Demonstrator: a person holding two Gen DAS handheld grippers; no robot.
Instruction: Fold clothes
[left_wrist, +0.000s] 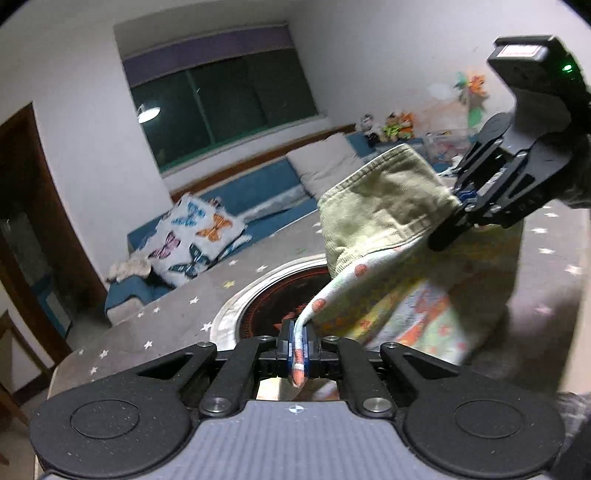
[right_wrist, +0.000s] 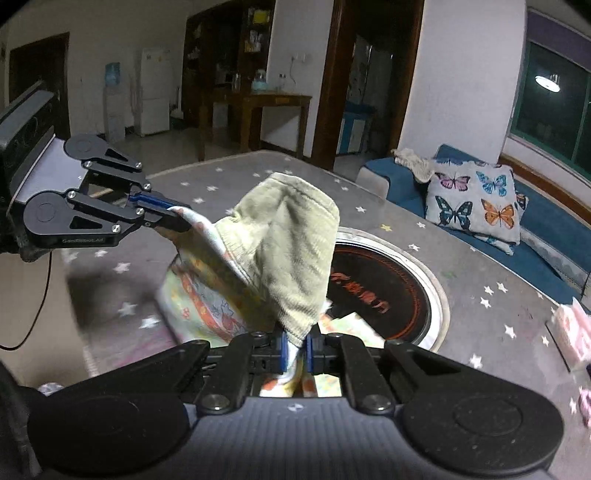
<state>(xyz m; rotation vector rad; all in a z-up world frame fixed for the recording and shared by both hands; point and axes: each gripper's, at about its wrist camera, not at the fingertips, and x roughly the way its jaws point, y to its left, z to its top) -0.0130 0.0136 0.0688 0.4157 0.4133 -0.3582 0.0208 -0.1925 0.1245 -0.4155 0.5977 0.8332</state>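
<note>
A small child's garment (left_wrist: 384, 206) with an olive corduroy outside and a white lining with orange dots and cartoon prints hangs in the air between both grippers, above the grey star-patterned table (left_wrist: 177, 314). My left gripper (left_wrist: 300, 347) is shut on its dotted lining edge. My right gripper (right_wrist: 296, 347) is shut on the corduroy edge (right_wrist: 291, 258). In the left wrist view the right gripper (left_wrist: 461, 206) pinches the cloth at upper right. In the right wrist view the left gripper (right_wrist: 173, 214) holds the lining at left. The cloth's lower part droops toward the table.
A round black inset with a white rim (right_wrist: 384, 280) sits in the table's middle. A blue bench with a butterfly cushion (right_wrist: 476, 199) runs along the window wall. A pink object (right_wrist: 576, 332) lies at the table's right edge. A wooden table (right_wrist: 258, 110) stands in the far room.
</note>
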